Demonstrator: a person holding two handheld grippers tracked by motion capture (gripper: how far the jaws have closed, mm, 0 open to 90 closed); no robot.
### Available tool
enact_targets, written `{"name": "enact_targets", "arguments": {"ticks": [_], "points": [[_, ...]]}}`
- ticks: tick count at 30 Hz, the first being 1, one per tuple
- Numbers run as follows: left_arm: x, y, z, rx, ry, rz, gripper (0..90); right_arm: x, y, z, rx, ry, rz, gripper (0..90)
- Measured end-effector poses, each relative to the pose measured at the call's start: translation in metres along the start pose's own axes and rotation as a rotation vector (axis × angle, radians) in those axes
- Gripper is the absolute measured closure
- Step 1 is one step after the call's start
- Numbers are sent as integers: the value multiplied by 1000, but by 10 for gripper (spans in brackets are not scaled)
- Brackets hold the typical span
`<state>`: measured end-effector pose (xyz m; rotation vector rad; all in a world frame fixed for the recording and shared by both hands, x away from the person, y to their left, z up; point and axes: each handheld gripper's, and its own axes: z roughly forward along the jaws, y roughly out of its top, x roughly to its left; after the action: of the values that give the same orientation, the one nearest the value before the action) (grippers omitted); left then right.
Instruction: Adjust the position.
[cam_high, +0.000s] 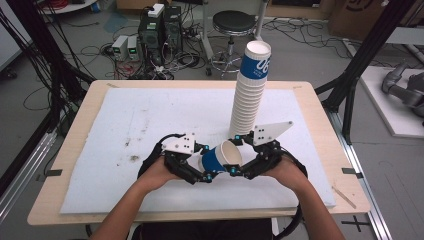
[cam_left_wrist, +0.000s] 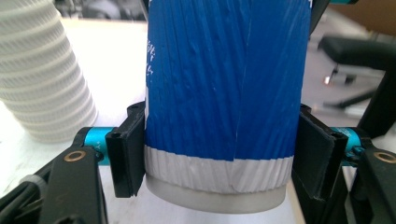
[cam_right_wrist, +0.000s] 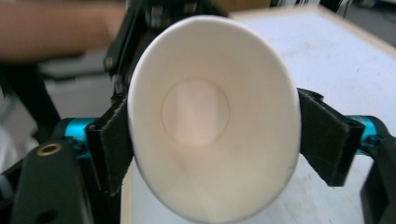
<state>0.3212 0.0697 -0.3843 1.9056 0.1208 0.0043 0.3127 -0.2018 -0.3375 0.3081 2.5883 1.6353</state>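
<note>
- While a tall stack of cups stands just behind, a single blue paper cup is held above the white mat between two hand-held tongs.
- Left gripper clamps the cup low on its blue wall, near the base.
- Right gripper pinches the rim, which is squeezed oval.
- Light and thin-walled, the cup looks easily crushed; the stiffer base band seems the safer place to hold.
</note>
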Motion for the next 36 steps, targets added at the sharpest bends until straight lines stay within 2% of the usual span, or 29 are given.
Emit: {"name": "enact_targets", "arguments": {"ticks": [2,6,9,11,14,17,19,21,23,25,27,29,31,35,36], "points": [[1,-3,0,-39,3,-20,294,-1,-1,-1,-67,-10,23,190],[3,-7,-2,-101,13,-49,294,-1,0,-4,-150,-36,63,187],[5,-11,-5,-135,21,-70,295,-2,0,-9,-195,-49,78,186],[6,-12,-7,-158,23,-75,295,-3,0,-11,-201,-54,88,186],[6,-12,-7,-170,13,-71,294,-4,-1,-8,-172,-54,88,152],[4,-12,-5,-164,-4,-63,293,-3,-1,-3,-147,-30,86,153],[3,-12,-4,-142,-11,-56,293,-3,-1,0,-129,7,70,193],[3,-12,-4,-128,-13,-51,296,-3,0,0,-112,13,52,220],[2,-11,-2,-100,-5,-44,298,-3,1,-2,-85,12,27,260],[0,-10,0,-81,1,-53,293,-3,3,-2,-56,11,-7,273],[-1,-9,1,-69,8,-49,285,-2,3,-2,-47,14,-13,278],[-3,-6,2,-23,58,-26,256,0,7,-3,-9,-4,-52,281],[-4,-4,3,3,74,-17,216,1,10,-3,32,-11,-70,281],[-4,-4,5,34,62,11,234,4,16,0,96,-17,-101,281],[-5,-4,6,26,48,13,293,4,17,1,106,-25,-113,280]]}}
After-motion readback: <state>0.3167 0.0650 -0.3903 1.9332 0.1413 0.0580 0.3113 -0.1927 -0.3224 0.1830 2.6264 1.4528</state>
